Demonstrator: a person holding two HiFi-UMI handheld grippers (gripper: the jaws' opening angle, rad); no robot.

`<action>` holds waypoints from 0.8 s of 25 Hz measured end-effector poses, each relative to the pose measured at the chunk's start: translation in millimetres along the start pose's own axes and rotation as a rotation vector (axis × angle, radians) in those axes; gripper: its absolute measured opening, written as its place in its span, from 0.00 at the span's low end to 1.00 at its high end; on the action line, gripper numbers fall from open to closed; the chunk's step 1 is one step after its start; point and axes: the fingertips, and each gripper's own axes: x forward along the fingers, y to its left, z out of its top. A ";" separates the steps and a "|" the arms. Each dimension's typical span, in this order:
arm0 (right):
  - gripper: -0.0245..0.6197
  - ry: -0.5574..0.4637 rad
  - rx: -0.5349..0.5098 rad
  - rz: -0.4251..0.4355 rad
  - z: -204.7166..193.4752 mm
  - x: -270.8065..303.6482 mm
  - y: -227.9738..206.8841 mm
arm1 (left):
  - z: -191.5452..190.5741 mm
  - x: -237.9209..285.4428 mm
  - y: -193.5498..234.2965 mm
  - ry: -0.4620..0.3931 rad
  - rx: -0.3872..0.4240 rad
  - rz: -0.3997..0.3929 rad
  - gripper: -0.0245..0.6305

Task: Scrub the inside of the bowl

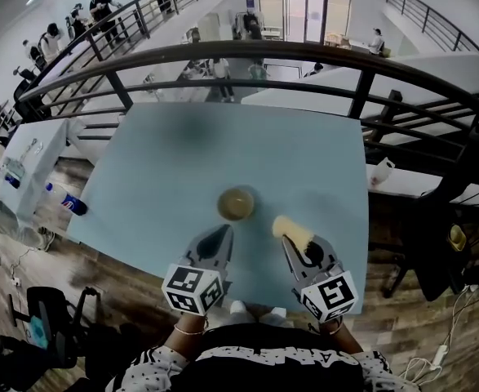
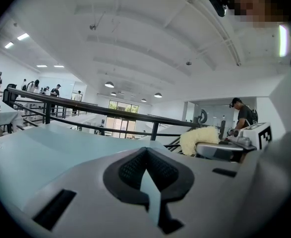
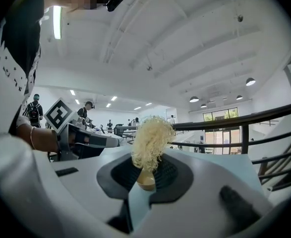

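Gripping a scrubber [image 3: 150, 140], the right gripper [image 3: 146, 175] is held near the bowl [image 1: 236, 203]; the left gripper [image 2: 146, 170] is closed, empty.

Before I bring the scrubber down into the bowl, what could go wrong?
1. The bowl stands free on the table. The left gripper is shut and empty, short of it, so scrubbing may shove or tip the bowl.
2. The right gripper pinches the scrubber by one end only, so pressing down could bend it aside or pull it loose.

No legible text or signs
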 end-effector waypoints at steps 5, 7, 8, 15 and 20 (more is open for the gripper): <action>0.12 -0.009 -0.024 -0.017 6.1 5.8 5.7 | 10.3 -2.9 8.3 -0.024 0.009 -0.020 0.06; 0.12 -0.013 -0.032 -0.021 8.6 9.3 7.3 | 11.9 -3.5 12.4 -0.030 0.005 -0.025 0.06; 0.12 -0.014 -0.035 -0.023 10.4 10.5 8.5 | 12.3 -4.1 14.0 -0.032 0.004 -0.027 0.06; 0.12 0.001 -0.062 -0.020 13.9 13.6 16.9 | 12.8 -10.3 19.2 -0.038 -0.002 -0.032 0.06; 0.12 -0.001 -0.062 -0.008 13.5 20.3 24.5 | 12.4 -15.7 29.8 -0.038 -0.016 -0.025 0.06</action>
